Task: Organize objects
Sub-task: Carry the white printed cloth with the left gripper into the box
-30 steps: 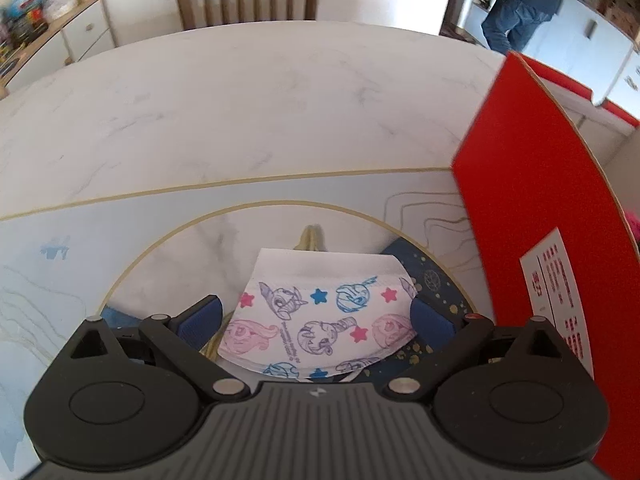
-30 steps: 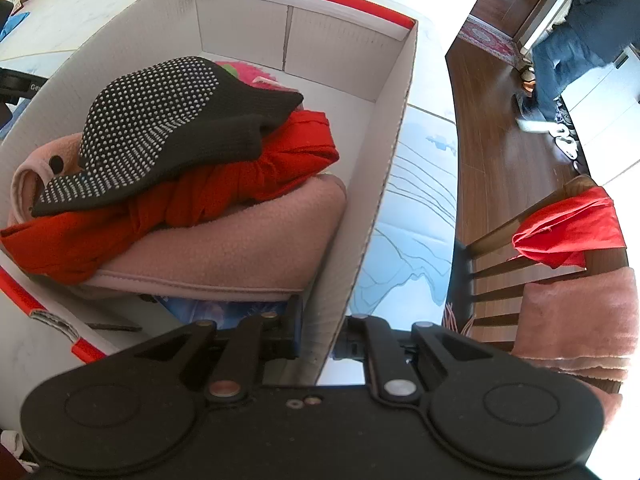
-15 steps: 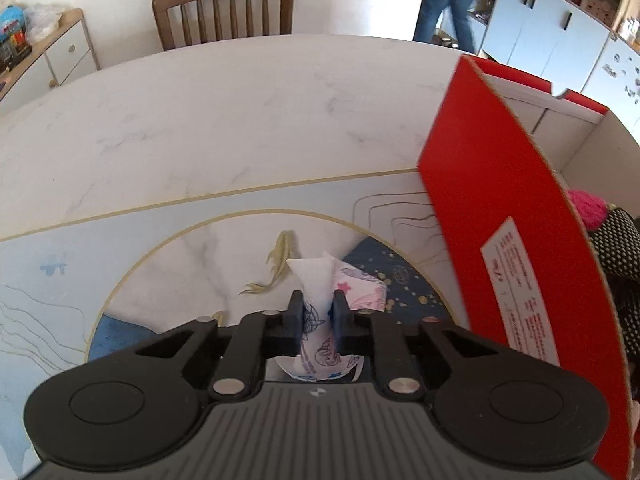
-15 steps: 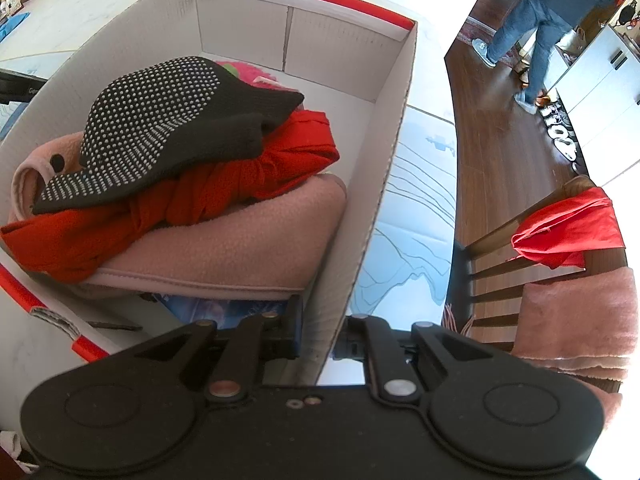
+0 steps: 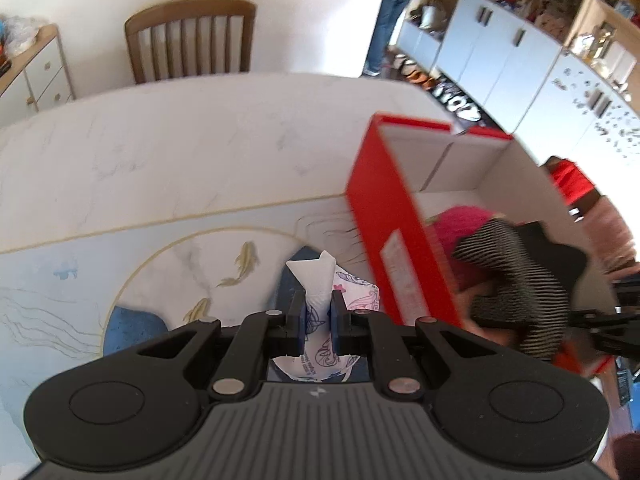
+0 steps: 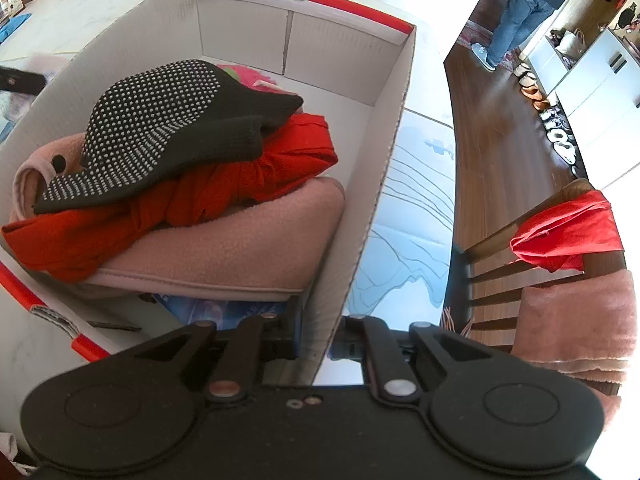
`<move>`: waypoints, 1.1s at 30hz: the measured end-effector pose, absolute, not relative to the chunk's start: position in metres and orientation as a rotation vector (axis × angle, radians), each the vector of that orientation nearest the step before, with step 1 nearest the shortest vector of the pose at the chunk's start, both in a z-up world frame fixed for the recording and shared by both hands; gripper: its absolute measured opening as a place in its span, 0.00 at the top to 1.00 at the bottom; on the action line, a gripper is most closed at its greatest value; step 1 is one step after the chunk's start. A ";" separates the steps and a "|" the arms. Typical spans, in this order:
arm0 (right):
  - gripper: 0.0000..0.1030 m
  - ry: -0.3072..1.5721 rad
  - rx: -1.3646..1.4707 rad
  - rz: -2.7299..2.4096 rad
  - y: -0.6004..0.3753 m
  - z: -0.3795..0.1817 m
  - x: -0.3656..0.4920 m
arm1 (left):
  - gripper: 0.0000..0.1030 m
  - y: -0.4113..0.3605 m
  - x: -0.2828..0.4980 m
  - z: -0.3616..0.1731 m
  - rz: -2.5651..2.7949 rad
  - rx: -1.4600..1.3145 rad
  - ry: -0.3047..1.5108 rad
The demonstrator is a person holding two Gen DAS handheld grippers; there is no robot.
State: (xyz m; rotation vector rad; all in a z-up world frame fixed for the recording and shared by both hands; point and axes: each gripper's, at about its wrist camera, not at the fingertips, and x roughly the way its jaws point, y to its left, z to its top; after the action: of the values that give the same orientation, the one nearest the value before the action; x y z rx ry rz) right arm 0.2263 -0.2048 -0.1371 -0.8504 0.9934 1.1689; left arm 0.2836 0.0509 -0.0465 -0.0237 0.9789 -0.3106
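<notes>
My left gripper (image 5: 318, 314) is shut on a white face mask (image 5: 316, 280) printed with pink and blue cartoon ponies and holds it above the table mat, just left of the red cardboard box (image 5: 394, 216). My right gripper (image 6: 318, 334) is shut on the right wall of the same box (image 6: 372, 184). Inside the box lie a black dotted glove (image 6: 168, 128), a red cloth (image 6: 240, 184) and a pink fleece (image 6: 224, 252). The glove also shows in the left wrist view (image 5: 516, 264).
The box stands on a marble table (image 5: 180, 148) with a blue fish-pattern mat (image 5: 168, 264). A wooden chair (image 5: 190, 36) stands at the far side. Another chair with red and pink cloths (image 6: 568, 248) is to the right. A person (image 6: 528, 4) stands by white cabinets.
My left gripper closed on the mask, lifted it off the mat and swung right toward the box, so the box's inside now shows. My right gripper has kept hold of the box wall.
</notes>
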 end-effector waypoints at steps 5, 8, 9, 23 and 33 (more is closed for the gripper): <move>0.90 0.992 -0.851 1.172 -0.204 -0.138 0.227 | 0.90 0.037 0.270 -0.015 -0.387 -0.017 0.935; 0.90 0.992 -0.852 1.175 -0.204 -0.138 0.227 | 0.90 0.021 0.266 -0.001 -0.439 -0.011 0.919; 0.90 0.992 -0.851 1.176 -0.204 -0.138 0.227 | 0.90 0.015 0.264 0.003 -0.459 -0.010 0.916; 0.90 0.986 -0.843 1.185 -0.205 -0.140 0.227 | 0.90 -0.085 0.264 0.003 -0.649 0.069 0.910; 0.89 0.986 -0.828 1.187 -0.206 -0.139 0.227 | 0.90 -0.122 0.288 -0.030 -0.637 0.145 0.952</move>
State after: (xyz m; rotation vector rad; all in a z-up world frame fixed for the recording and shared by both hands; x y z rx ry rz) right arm 0.2271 -0.2056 -0.1389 -0.8280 0.9859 1.1868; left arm 0.2877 -0.1219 -0.0304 0.1453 0.9522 -0.6366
